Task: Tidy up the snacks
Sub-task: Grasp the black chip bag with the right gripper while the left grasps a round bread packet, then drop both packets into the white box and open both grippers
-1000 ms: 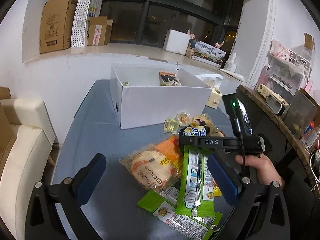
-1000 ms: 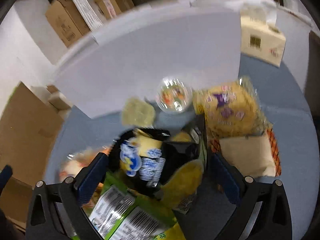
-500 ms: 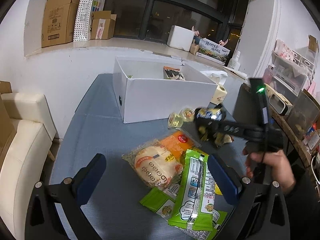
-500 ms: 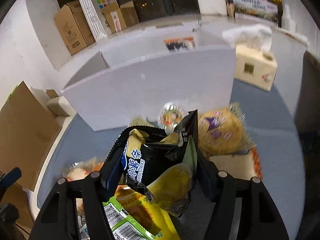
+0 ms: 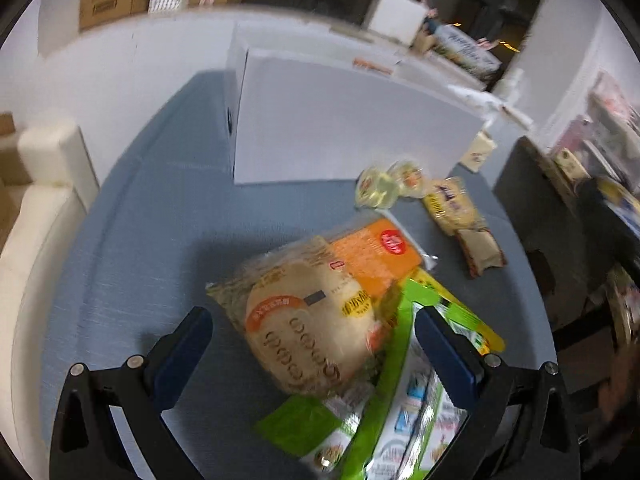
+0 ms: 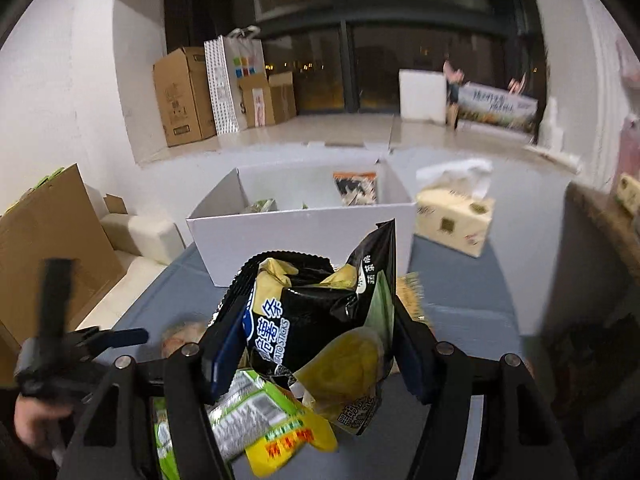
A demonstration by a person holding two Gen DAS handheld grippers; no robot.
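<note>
Since the box (image 6: 304, 232) takes the snacks, my right gripper (image 6: 316, 344) clamps the chip bag (image 6: 320, 320) aloft; left gripper (image 5: 312, 348) gapes over the bread pack (image 5: 308, 332).

Left hand-held gripper (image 5: 312, 354): black frame, blue pads, silver screws.
Right hand-held gripper (image 6: 316, 350): black frame, dark blue pads, silver screws.

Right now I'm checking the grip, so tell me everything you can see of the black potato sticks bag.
The black potato sticks bag is a glossy, crinkled foil pouch with a serrated top edge, blue-and-white lettering and yellow potato pictures. It stands roughly upright, creased and squeezed, pinched between the blue pads of the right gripper, lifted above the green and yellow packets on the table, in front of the white box.
</note>
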